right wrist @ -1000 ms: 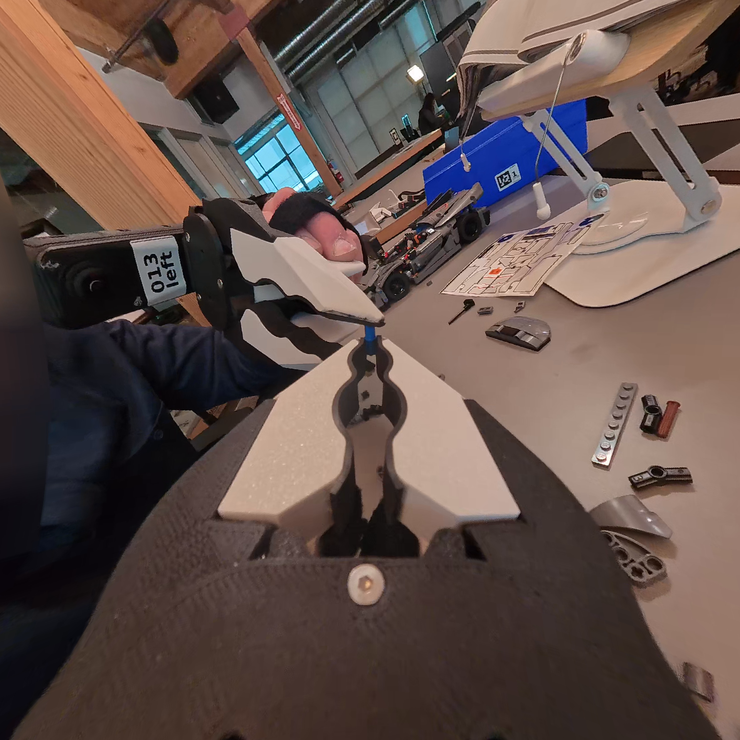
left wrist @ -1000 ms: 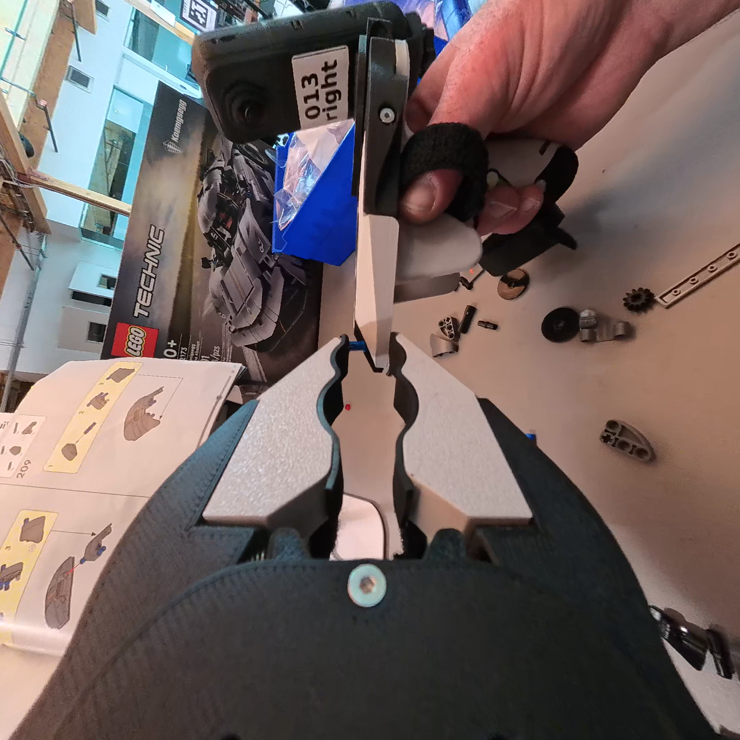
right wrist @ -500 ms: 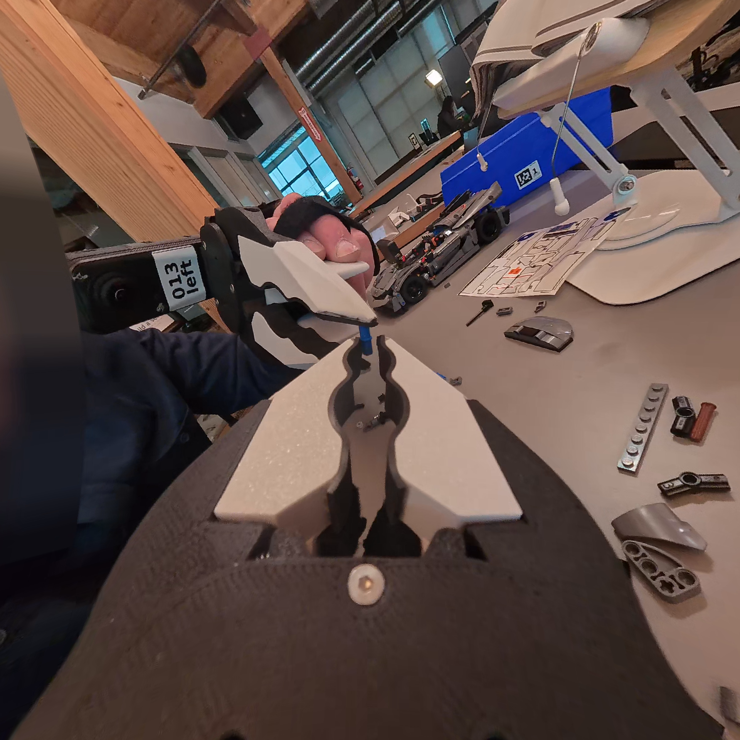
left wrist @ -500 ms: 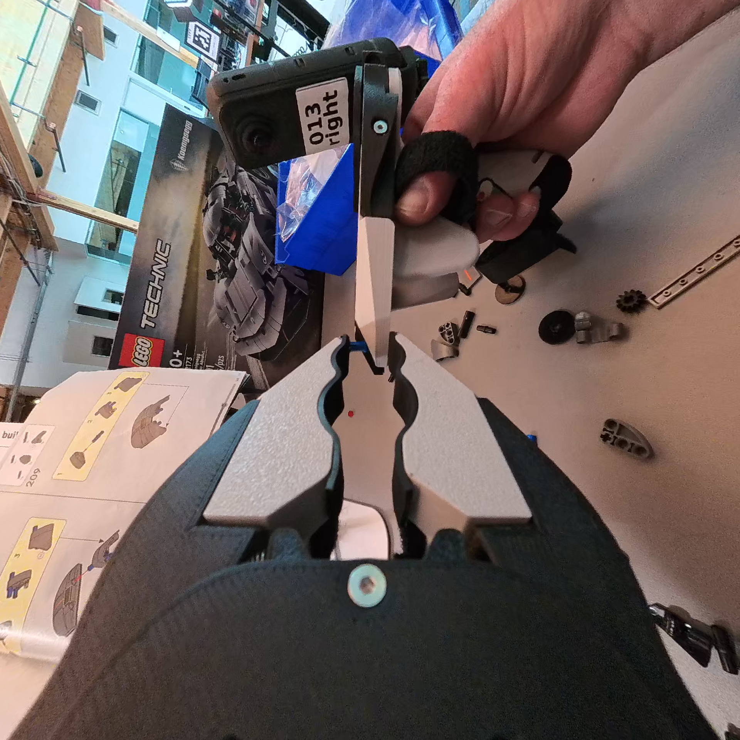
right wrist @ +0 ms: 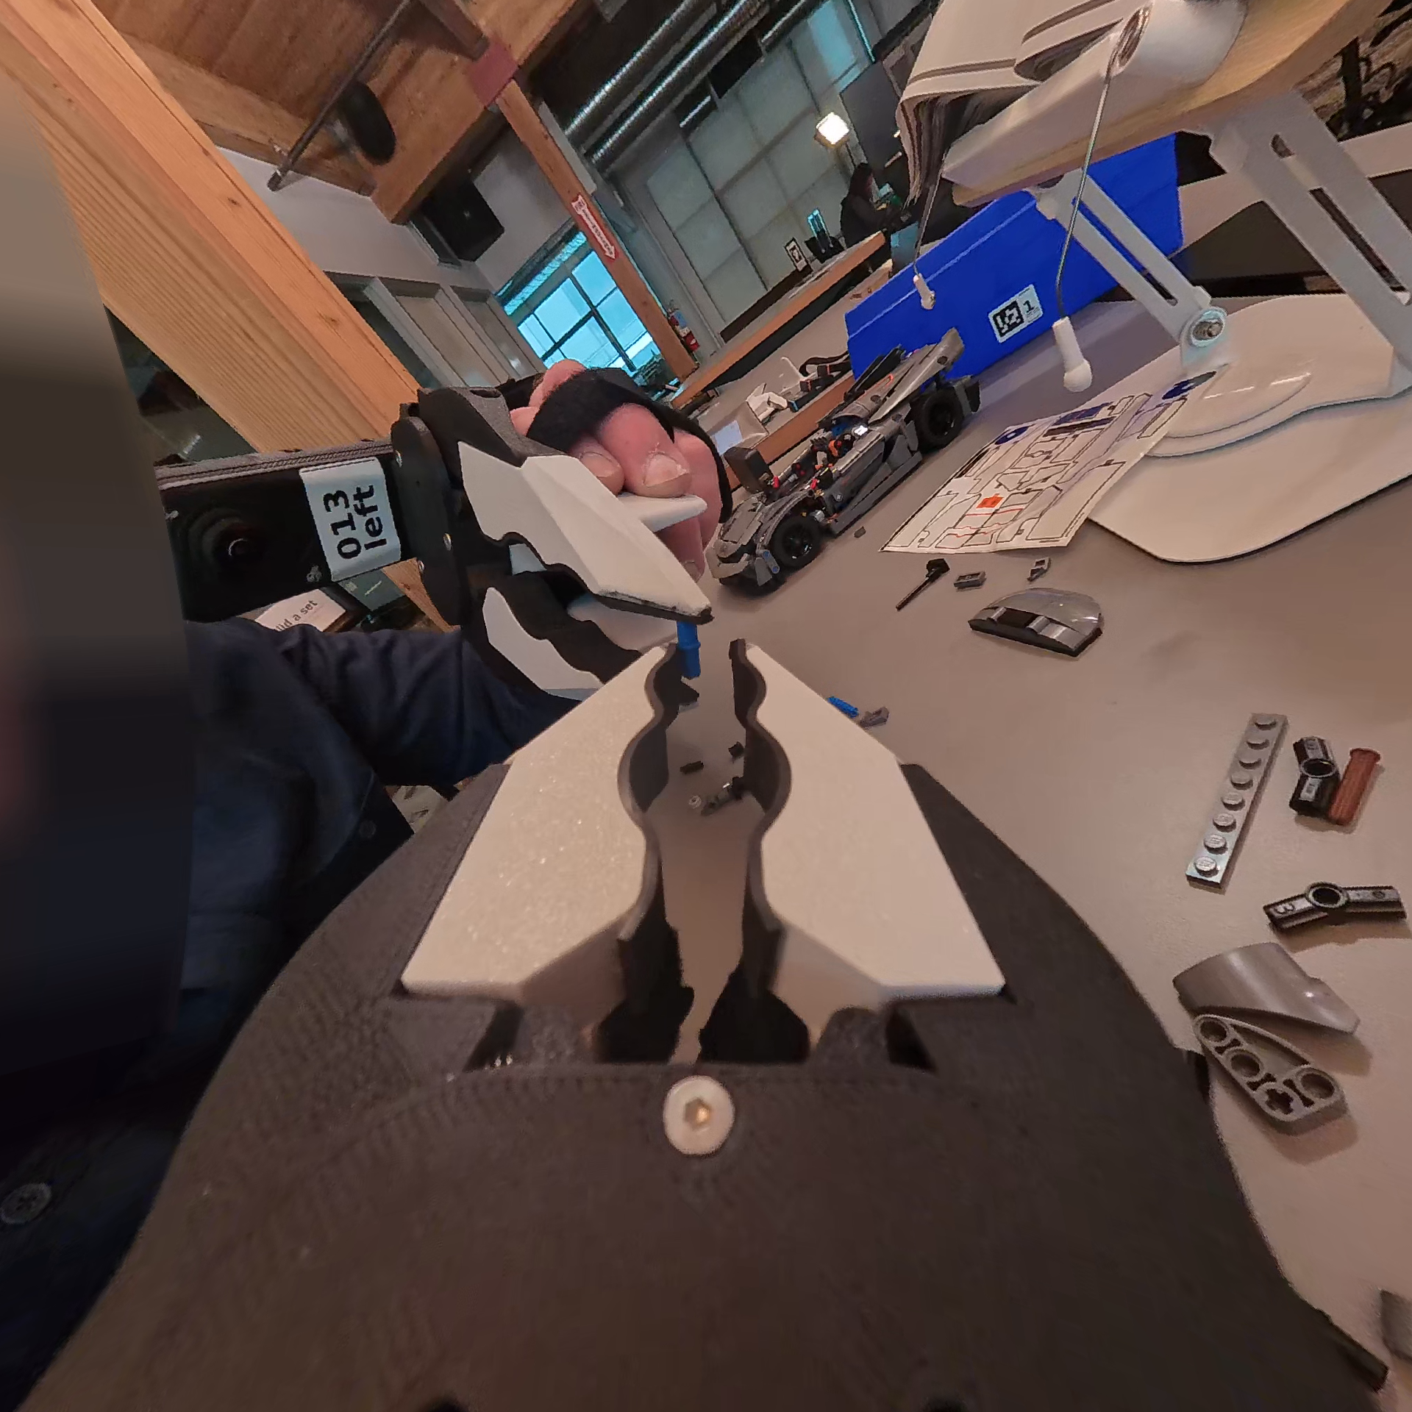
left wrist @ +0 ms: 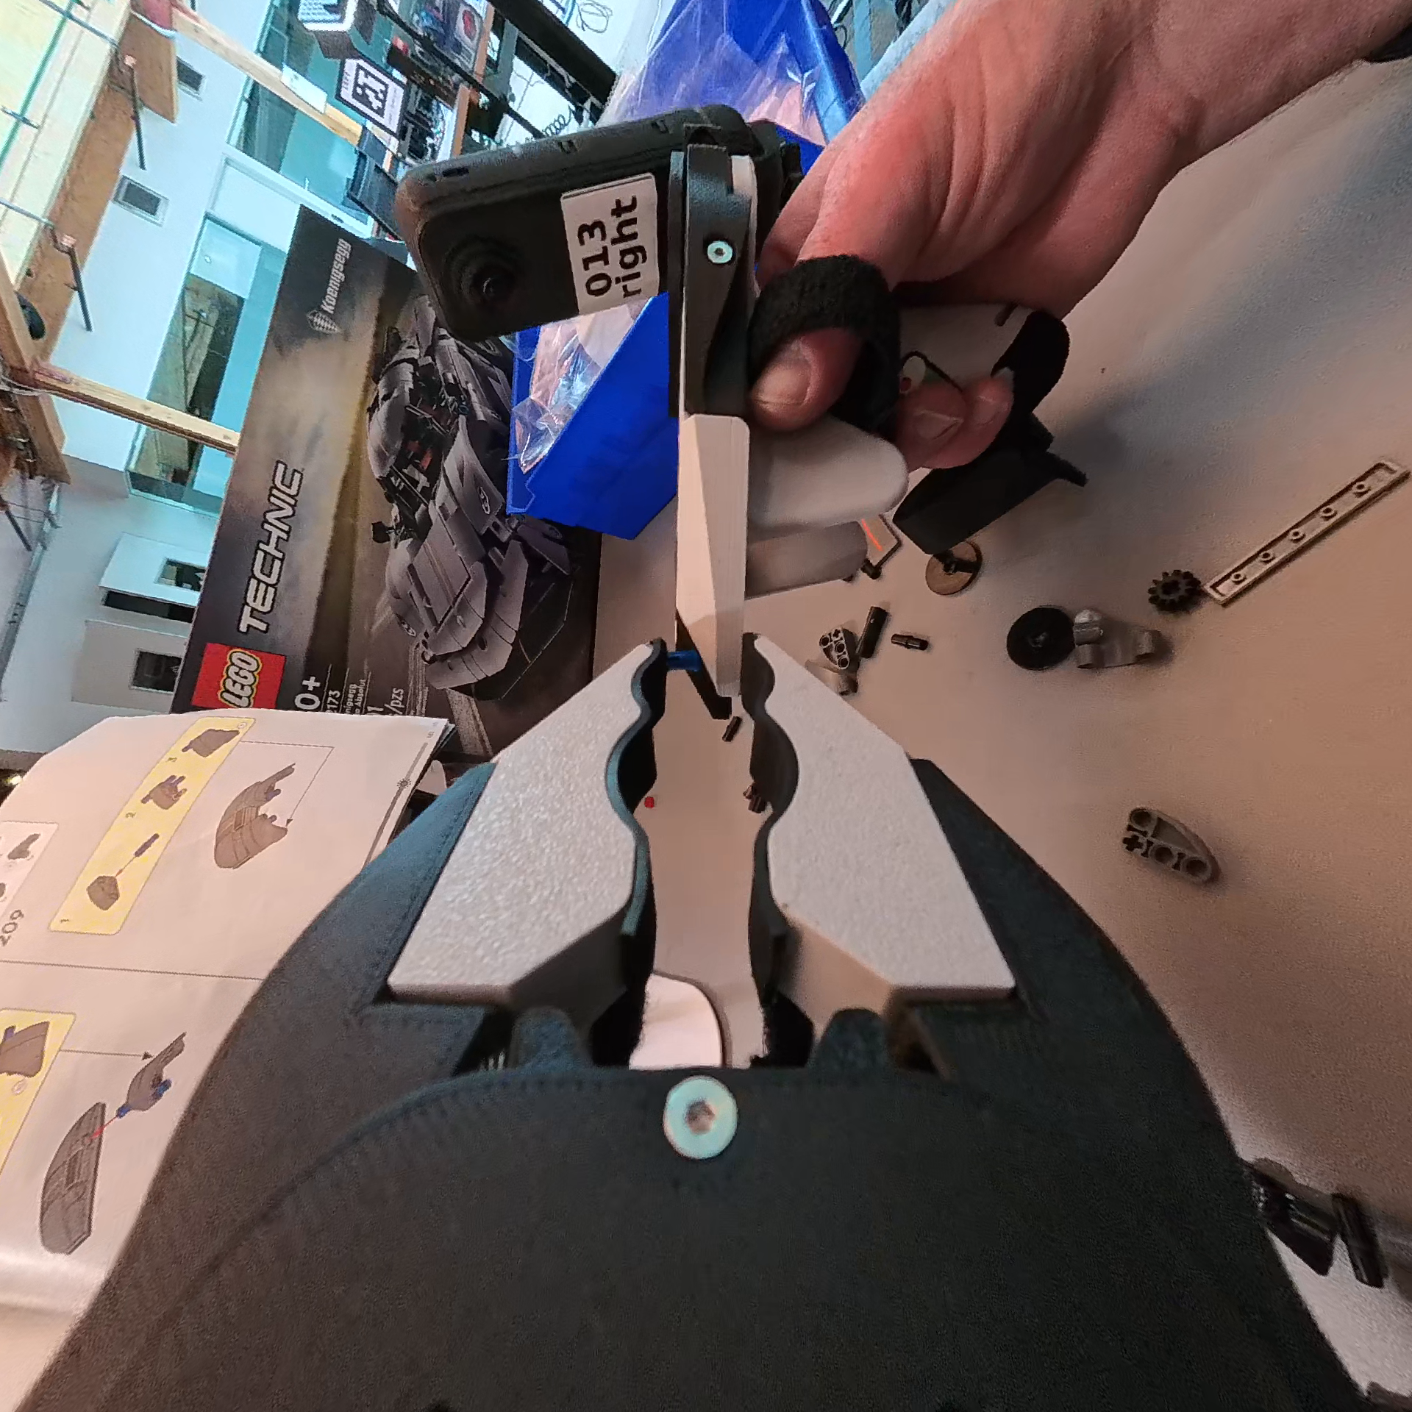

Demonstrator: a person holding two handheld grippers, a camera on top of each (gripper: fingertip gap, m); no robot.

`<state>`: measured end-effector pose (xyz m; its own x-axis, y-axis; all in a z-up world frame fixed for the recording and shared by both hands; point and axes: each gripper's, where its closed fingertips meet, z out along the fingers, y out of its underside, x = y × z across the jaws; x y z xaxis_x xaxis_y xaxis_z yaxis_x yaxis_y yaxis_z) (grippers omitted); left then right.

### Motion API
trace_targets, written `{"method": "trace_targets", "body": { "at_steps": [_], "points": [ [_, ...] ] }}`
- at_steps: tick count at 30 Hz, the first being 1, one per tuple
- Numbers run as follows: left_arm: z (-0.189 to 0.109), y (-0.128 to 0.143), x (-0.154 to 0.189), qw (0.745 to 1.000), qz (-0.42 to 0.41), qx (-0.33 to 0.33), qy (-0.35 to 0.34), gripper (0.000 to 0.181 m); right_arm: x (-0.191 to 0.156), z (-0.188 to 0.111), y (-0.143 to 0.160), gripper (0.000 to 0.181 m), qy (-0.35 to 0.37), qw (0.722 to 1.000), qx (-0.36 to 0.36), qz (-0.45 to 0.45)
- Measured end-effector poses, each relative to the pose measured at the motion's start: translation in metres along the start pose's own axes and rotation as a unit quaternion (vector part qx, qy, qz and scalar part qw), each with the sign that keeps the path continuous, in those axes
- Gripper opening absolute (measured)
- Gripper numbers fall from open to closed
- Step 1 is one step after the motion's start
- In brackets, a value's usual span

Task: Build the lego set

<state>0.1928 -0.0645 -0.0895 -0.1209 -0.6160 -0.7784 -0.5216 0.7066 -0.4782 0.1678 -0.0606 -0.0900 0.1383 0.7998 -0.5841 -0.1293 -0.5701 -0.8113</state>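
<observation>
On grey table [right wrist: 1146, 749], scattered lego pieces [right wrist: 1236, 798], timber-beamed hall

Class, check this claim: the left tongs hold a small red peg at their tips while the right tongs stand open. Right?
Not quite: the peg is blue, not red, as the right wrist view shows. The left tongs do pinch it at their tips, and the right tongs stand open.

Lettered white label [left wrist: 610, 248] on black camera [left wrist: 489, 260], branded set box [left wrist: 306, 497], numbered instruction booklet [left wrist: 153, 840].
</observation>
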Motion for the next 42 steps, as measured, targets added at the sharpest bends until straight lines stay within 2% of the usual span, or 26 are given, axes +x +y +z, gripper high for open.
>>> {"method": "trace_targets", "body": {
  "at_steps": [7,8,10,25,42],
  "points": [
    [0.003,0.0,0.005,1.0,-0.004,0.014,0.01,0.016,0.004,-0.002,0.006,0.014,-0.026,0.998,-0.006,0.054],
    [0.003,0.0,0.009,1.0,-0.004,0.02,0.02,0.01,0.004,-0.001,0.007,0.015,-0.028,0.998,-0.006,0.054],
    [0.003,0.002,0.01,0.999,-0.013,0.03,0.026,0.01,0.005,-0.001,0.008,0.02,-0.029,0.998,-0.008,0.052],
    [0.002,0.001,0.012,0.997,-0.032,0.055,0.042,0.009,0.001,-0.002,0.009,0.012,-0.033,0.998,-0.014,0.043],
    [0.004,0.005,0.01,0.997,-0.042,0.049,0.037,0.005,0.006,-0.006,0.005,0.014,-0.011,0.999,-0.004,0.035]
  ]
}}
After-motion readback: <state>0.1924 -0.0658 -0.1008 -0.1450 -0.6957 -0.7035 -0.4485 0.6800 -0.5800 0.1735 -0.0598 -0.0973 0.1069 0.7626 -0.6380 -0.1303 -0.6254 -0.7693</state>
